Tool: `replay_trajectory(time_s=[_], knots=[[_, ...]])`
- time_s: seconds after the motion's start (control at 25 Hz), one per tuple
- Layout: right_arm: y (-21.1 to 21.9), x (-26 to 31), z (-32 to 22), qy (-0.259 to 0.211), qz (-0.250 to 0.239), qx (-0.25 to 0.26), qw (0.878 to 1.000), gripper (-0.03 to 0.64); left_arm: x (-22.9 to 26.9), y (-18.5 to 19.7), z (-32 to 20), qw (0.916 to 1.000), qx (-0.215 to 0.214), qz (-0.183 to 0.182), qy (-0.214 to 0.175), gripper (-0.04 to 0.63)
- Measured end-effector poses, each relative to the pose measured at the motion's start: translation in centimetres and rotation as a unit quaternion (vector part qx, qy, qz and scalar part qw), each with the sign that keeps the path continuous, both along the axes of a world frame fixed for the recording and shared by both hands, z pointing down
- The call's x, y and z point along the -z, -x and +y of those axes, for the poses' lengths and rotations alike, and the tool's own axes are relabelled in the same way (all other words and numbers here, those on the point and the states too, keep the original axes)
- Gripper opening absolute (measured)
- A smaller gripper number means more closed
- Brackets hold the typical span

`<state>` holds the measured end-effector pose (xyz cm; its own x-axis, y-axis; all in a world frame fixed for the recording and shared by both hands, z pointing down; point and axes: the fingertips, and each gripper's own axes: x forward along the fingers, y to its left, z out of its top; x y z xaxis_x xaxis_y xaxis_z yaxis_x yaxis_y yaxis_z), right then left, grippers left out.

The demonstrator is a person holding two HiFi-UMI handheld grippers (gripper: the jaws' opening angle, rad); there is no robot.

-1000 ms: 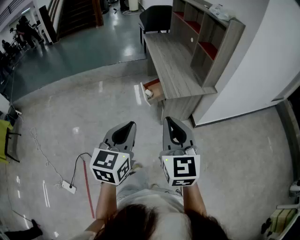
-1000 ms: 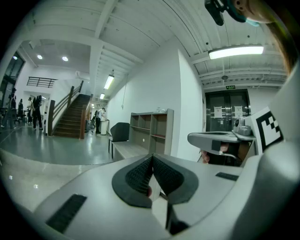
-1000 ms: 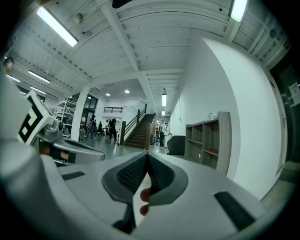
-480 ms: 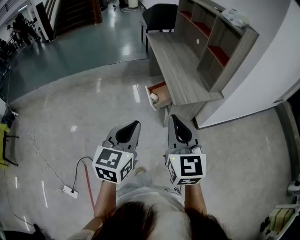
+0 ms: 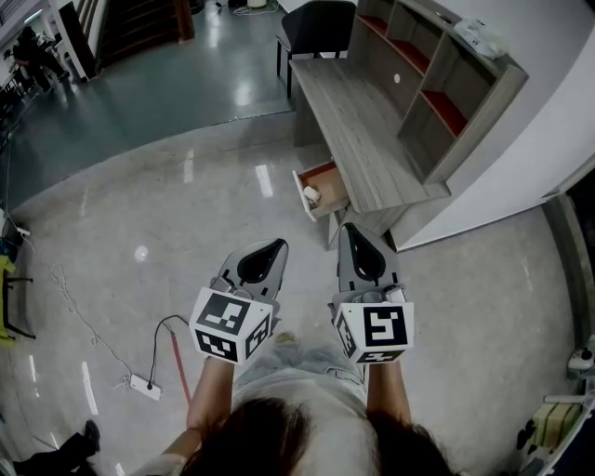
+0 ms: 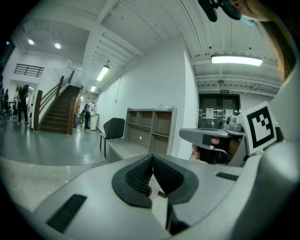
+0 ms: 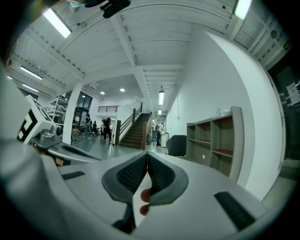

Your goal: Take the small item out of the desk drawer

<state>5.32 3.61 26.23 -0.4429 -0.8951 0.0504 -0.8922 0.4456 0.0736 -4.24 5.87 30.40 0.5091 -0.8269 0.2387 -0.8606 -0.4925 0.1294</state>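
Both bare forearms [image 5: 209,395] reached forward side by side from the person's body, each hand under its marker cube [image 5: 230,325]. The left gripper [image 5: 276,247] and the right gripper [image 5: 352,232] pointed away, roughly level, towards the bench, and sat near each other without touching. Each gripper was closed and empty. In the left gripper view the ribbed pads [image 6: 138,176] met at their tips, and in the right gripper view the pads [image 7: 133,173] met the same way.

Below them lay a glossy pale floor [image 5: 167,214], with a white power strip [image 5: 147,386] and its cable near left.

Just beyond the gripper tips stood a grey wood-grain bench [image 5: 353,121], its long axis running near to far. Its drawer [image 5: 327,197] was pulled out to the left, showing a red lining at the far end. The small white item [image 5: 311,195] lay inside, by the left front panel. It was too small to tell which way it pointed.

A shelf unit [image 5: 437,84] stood on the bench's right side against a white wall [image 5: 521,158]. A dark chair [image 5: 316,23] stood at the far end, and a staircase [image 6: 58,110] far left.
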Motion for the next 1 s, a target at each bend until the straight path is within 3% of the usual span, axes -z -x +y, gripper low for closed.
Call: replay_trajectory(time_s=[0.48,1.0], knots=[[1.5,-2.4,-5.4,0.020,0.021,-0.006,1.000,0.028,-1.6,2.5,-5.6,0.9999,0.003,0.008,0.012,0.017],[2.4,-5.8,-16.4,0.053,0.045,-0.012,0.998,0.029,-4.1,3.9,-16.5,0.9993,0.008,0.013,0.035,0.016]])
